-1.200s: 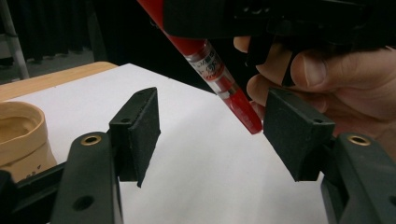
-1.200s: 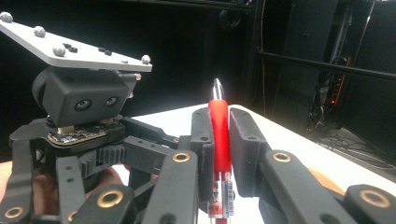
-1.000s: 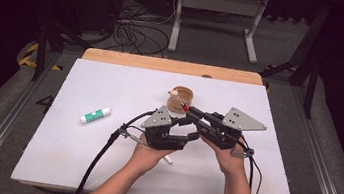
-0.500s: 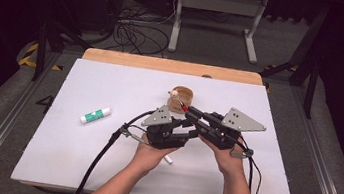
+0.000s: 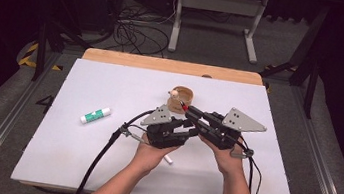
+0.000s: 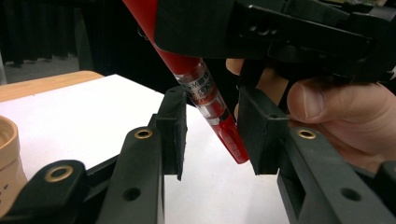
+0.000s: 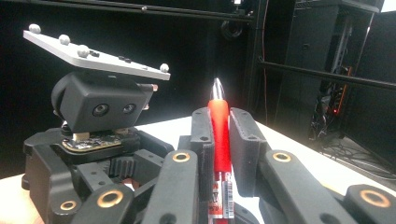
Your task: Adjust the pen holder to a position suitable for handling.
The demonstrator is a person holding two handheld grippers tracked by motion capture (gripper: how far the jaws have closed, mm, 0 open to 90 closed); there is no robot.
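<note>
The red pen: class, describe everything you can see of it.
The red pen is slim glossy plastic with a silver tip, a clear band and a printed label. The right gripper clamps it tip-up. Its rear end slants down between the left gripper's fingers, which have just been closing; it touches the right-hand one.

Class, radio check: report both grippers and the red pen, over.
Right gripper shut on red pen. Left gripper closing round its lower end, pads not touching. Wooden cup just beyond.

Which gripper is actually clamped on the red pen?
The right gripper: its pads are shut on the red pen. The left gripper has been closing around the pen's back end, with a gap showing at its pads.
</note>
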